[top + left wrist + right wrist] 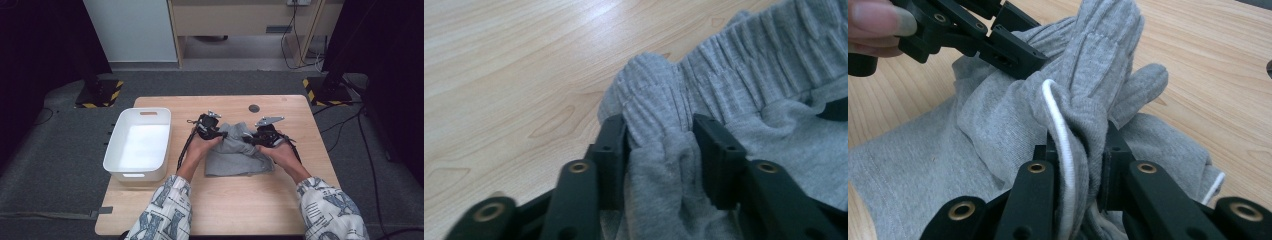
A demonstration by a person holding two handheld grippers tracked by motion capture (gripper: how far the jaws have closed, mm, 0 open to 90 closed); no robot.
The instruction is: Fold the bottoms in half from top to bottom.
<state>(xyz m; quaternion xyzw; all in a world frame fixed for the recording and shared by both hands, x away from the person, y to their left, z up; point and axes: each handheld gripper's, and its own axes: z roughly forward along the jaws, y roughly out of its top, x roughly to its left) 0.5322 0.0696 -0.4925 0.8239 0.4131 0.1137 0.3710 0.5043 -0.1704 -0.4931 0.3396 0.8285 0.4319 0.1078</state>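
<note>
Grey shorts (239,152) lie bunched mid-surface (280,205) beside white bin (138,145); ribbed waistband (744,65) runs crosswise between hands, left gripper (659,137) jaws pinching one fold, right gripper (1080,150) clenched on waistband and white drawcord (1060,130), both equally near.

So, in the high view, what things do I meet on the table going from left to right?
White bin → left gripper → grey garment → right gripper.

Bin (138,145) left of garment (235,155) (on table (270,210))
</note>
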